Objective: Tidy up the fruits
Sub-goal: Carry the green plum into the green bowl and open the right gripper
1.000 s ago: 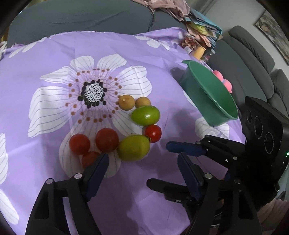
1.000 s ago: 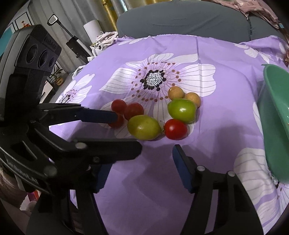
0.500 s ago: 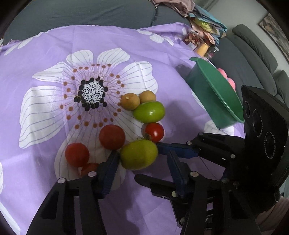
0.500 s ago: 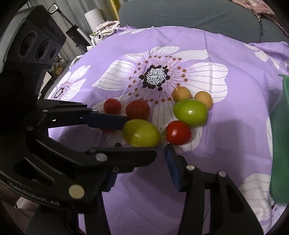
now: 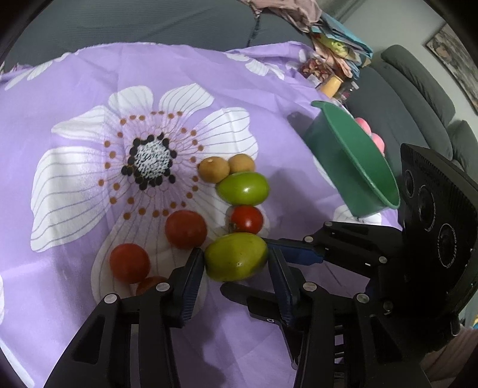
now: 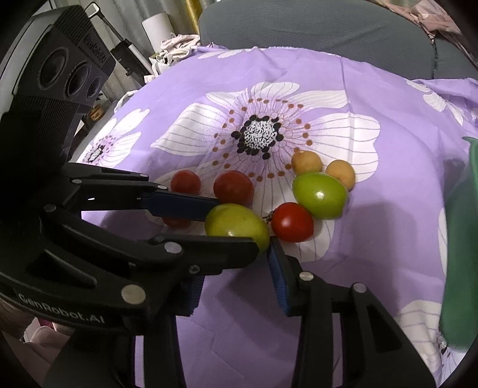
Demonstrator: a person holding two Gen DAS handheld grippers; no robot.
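Note:
Several fruits lie on a purple flowered cloth (image 5: 89, 89). My left gripper (image 5: 234, 270) has its jaws closing, and both blue pads touch the sides of a yellow-green fruit (image 5: 236, 256) that rests on the cloth. Coming in from the right, my right gripper (image 6: 236, 268) is closing too. Its right fingertip (image 6: 273, 247) is at the same fruit (image 6: 236, 223), while its left pad is hidden behind the left gripper. Beyond lie a red tomato (image 5: 246, 219), a green tomato (image 5: 242, 188) and two brown round fruits (image 5: 213, 170). Three more red tomatoes (image 5: 185, 229) lie to the left.
A green bowl (image 5: 358, 167) stands at the cloth's right edge, with pink round things (image 5: 363, 122) behind it. A grey sofa (image 5: 418, 89) and piled clutter (image 5: 328, 44) lie past the bowl. A grey seat back (image 6: 298, 27) stands behind the table.
Both grippers moved in toward the fruit cluster and their jaws narrowed. The left gripper's pads came from a wide stance to either side of the yellow-green fruit.

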